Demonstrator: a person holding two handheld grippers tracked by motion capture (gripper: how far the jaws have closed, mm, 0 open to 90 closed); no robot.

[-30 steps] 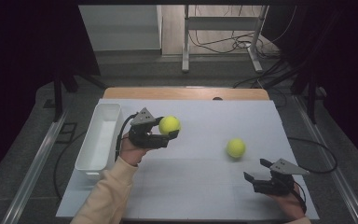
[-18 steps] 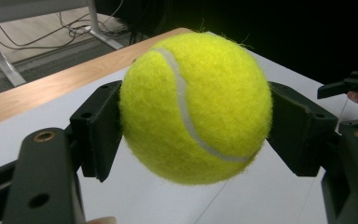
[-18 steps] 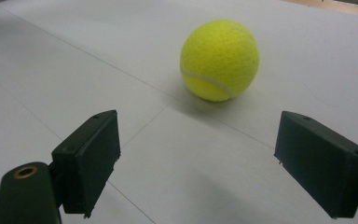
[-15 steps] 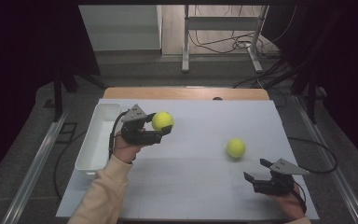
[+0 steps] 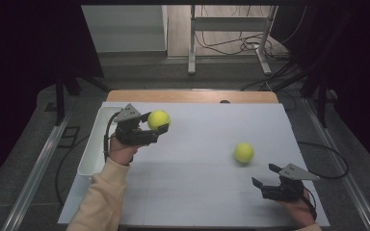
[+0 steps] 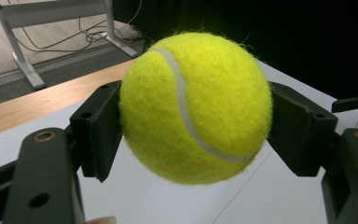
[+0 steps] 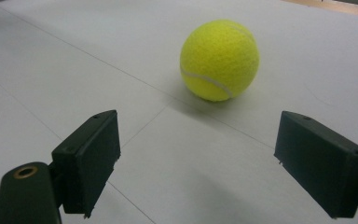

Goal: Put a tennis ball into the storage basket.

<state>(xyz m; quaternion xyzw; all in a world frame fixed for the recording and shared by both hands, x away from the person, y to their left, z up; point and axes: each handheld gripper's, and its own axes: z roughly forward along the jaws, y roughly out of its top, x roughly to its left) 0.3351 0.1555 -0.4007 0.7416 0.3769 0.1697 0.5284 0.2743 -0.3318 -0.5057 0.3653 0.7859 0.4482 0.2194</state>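
White tabletop (image 5: 197,192): the left gripper (image 5: 155,129) clamps a fuzzy yellow tennis ball (image 5: 158,119) just right of the white plastic bin (image 5: 89,161); a second yellow ball (image 5: 244,152) lies ahead of the wide-open right gripper (image 5: 264,176).

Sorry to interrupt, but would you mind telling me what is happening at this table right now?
A person works two handheld grippers over a white-covered table. The left gripper is clamped on a tennis ball, held off the surface beside the white bin at the table's left edge. A second tennis ball lies loose on the table, and the right gripper rests behind it, jaws open and empty.
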